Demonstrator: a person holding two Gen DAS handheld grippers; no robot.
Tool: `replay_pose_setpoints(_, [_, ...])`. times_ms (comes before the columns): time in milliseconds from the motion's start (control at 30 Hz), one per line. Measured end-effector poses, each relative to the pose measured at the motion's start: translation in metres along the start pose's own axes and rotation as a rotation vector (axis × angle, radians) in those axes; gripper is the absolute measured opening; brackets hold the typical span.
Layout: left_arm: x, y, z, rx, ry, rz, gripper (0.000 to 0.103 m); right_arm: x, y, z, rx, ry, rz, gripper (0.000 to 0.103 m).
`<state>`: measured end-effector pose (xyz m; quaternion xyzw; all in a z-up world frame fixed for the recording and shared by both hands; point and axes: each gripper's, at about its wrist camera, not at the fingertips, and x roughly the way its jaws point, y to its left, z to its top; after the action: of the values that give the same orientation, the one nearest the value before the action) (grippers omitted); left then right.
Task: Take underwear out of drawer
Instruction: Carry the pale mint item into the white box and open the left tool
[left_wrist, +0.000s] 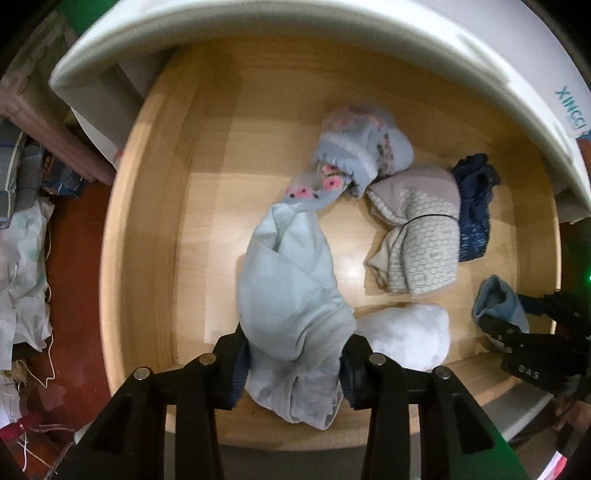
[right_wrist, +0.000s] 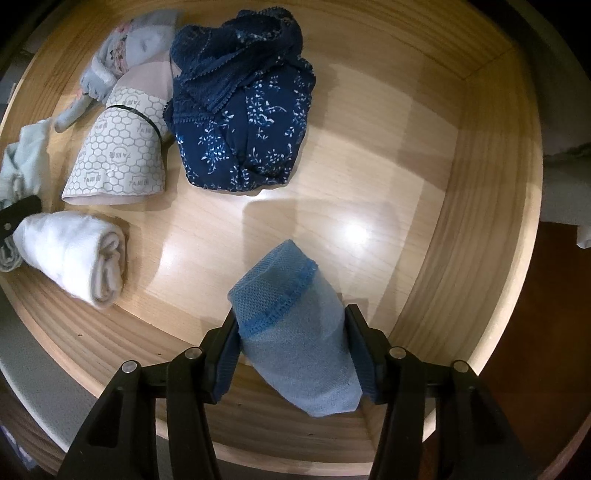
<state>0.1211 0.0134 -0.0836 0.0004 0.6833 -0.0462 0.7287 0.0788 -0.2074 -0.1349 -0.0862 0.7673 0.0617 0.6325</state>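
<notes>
Gripping both: left gripper (left_wrist: 293, 363) clamped on pale bundle (left_wrist: 291, 295), right gripper (right_wrist: 291, 354) on blue pair (right_wrist: 291, 325); four rolls left toward 12 o'clock in drawer (right_wrist: 461, 206).

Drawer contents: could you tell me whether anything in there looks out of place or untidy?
Mostly tidy rolled bundles, but the navy floral underwear lies loosely bunched, its lace edge spilling open. The left gripper holds a pale blue garment; the right gripper holds a blue mesh piece.
</notes>
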Motion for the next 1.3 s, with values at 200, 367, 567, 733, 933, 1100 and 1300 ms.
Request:
replay_pose_setpoints(200, [-0.027,-0.010,-0.004,0.026,-0.061,0.009,0.040,-0.005,-0.002,-0.001,-0.002,0.006,-0.003,0.050])
replay_pose_setpoints(367, [-0.047,-0.011,-0.005,0.046,-0.104,0.009,0.040,-0.002,-0.005,0.000,0.005,0.008,0.000,0.050])
replay_pose_setpoints(567, [-0.087,-0.005,0.001,0.052,-0.174,0.013,0.040,0.000,-0.007,0.001,0.003,0.006,-0.002,0.050])
replay_pose_setpoints(733, [-0.121,0.001,0.010,0.043,-0.242,0.006,0.040,-0.001,-0.008,0.001,0.015,0.007,-0.003,0.050])
replay_pose_setpoints(933, [-0.179,0.001,0.027,0.054,-0.349,-0.010,0.040,0.000,-0.009,0.001,0.017,0.007,-0.004,0.050])
replay_pose_setpoints(1100, [-0.242,-0.003,0.050,0.077,-0.485,-0.026,0.040,-0.001,-0.009,0.001,0.017,0.007,-0.003,0.051])
replay_pose_setpoints(1300, [-0.284,-0.019,0.103,0.079,-0.579,-0.036,0.040,-0.001,-0.010,0.001,0.021,0.007,-0.001,0.051])
